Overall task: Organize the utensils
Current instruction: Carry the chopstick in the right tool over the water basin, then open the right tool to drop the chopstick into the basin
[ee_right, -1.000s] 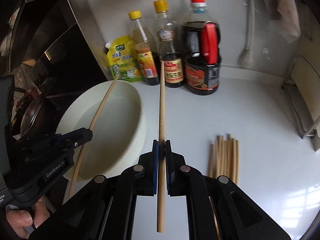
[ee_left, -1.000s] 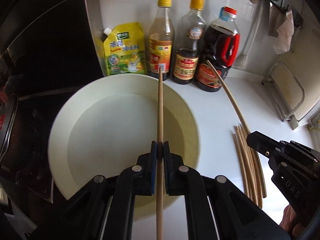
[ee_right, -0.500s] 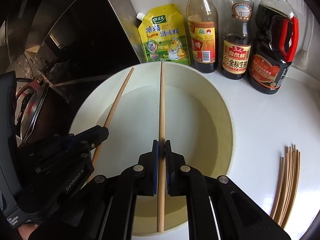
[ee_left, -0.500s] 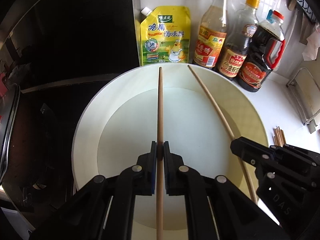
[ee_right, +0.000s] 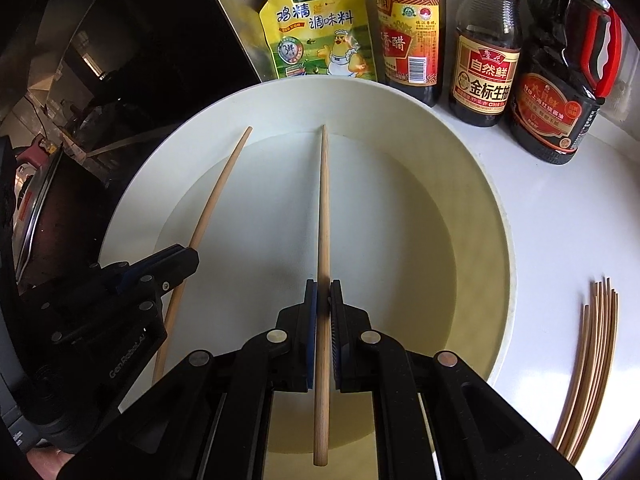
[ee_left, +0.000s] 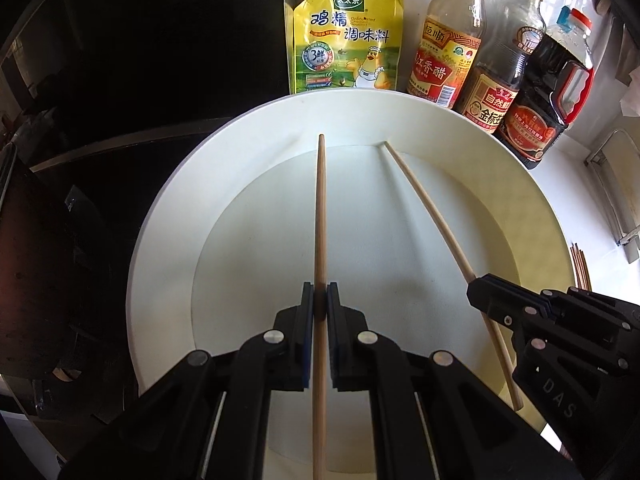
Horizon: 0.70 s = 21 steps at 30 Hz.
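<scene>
Left wrist view: left gripper (ee_left: 320,304) clenching left chopstick (ee_left: 320,216), long axis pointing away toward sauce bottles (ee_left: 444,36), tip over white basin (ee_left: 168,240). Right gripper (ee_right: 323,300) gripping right chopstick (ee_right: 323,216) likewise, tip down in basin. Spare chopsticks (ee_right: 592,360) lying on white counter (ee_right: 560,220).

both wrist views above basin (ee_left: 168,216)

Home kitchen, by all signs. White countertop (ee_right: 560,216) against wall, lined with yellow seasoning pouch (ee_right: 316,28), vinegar bottle (ee_right: 412,36), soy sauce bottle (ee_right: 486,60), dark jug with red handle (ee_right: 560,92). Big white basin (ee_right: 496,216) on counter, loose chopsticks (ee_right: 592,360) beside. Dark glossy surface at left (ee_left: 160,40), possibly stove area; too dim to confirm.
</scene>
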Motion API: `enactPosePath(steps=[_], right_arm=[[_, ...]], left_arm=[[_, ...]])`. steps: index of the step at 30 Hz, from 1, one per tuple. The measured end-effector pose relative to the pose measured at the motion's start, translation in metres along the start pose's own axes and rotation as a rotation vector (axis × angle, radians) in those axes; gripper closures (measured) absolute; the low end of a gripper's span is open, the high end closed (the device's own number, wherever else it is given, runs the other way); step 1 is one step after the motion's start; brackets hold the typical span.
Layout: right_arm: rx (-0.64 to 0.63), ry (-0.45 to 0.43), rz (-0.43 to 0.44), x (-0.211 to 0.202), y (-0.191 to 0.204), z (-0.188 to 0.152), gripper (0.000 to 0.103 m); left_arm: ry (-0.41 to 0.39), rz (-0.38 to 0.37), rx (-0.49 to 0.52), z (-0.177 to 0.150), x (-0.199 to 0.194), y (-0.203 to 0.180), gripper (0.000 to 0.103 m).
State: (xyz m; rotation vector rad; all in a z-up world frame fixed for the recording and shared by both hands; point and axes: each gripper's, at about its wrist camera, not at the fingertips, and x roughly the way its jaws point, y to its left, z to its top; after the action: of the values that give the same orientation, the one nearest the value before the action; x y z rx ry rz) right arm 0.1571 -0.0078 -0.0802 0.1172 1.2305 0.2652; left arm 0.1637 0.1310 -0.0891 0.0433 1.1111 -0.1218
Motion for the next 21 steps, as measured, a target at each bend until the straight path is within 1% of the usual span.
enactPosePath(steps=[2, 3, 5, 6, 7, 9, 12, 15, 16, 21], right_arm=[[0.002, 0.001, -0.009, 0.001, 0.000, 0.000, 0.096], [0.004, -0.003, -0.020, -0.001, -0.001, -0.001, 0.096], [0.006, -0.015, -0.020, -0.004, -0.003, 0.000, 0.095], [0.006, -0.021, -0.020, -0.006, -0.003, 0.000, 0.093], [0.006, -0.027, -0.023, -0.009, -0.004, -0.001, 0.093], [0.009, -0.040, -0.022, -0.015, -0.005, -0.002, 0.093], [0.014, -0.044, -0.020, -0.022, -0.008, -0.005, 0.093], [0.015, -0.044, -0.015, -0.029, -0.010, -0.010, 0.092], [0.015, -0.046, -0.011, -0.032, -0.010, -0.012, 0.092], [0.022, -0.065, -0.008, -0.048, -0.011, -0.023, 0.089]], left_arm=[[0.002, 0.007, -0.004, -0.001, 0.000, 0.001, 0.094], [-0.002, 0.010, -0.009, -0.001, 0.000, 0.003, 0.092], [-0.012, 0.013, -0.020, -0.001, -0.003, 0.006, 0.073], [-0.018, 0.016, -0.024, -0.001, -0.004, 0.008, 0.068], [-0.024, 0.019, -0.026, -0.001, -0.006, 0.009, 0.059], [-0.040, 0.024, -0.026, -0.002, -0.011, 0.010, 0.057], [-0.043, 0.025, -0.035, -0.004, -0.017, 0.013, 0.055], [-0.047, 0.027, -0.040, -0.007, -0.023, 0.014, 0.049], [-0.049, 0.031, -0.040, -0.008, -0.026, 0.014, 0.046], [-0.057, 0.032, -0.033, -0.016, -0.038, 0.012, 0.045]])
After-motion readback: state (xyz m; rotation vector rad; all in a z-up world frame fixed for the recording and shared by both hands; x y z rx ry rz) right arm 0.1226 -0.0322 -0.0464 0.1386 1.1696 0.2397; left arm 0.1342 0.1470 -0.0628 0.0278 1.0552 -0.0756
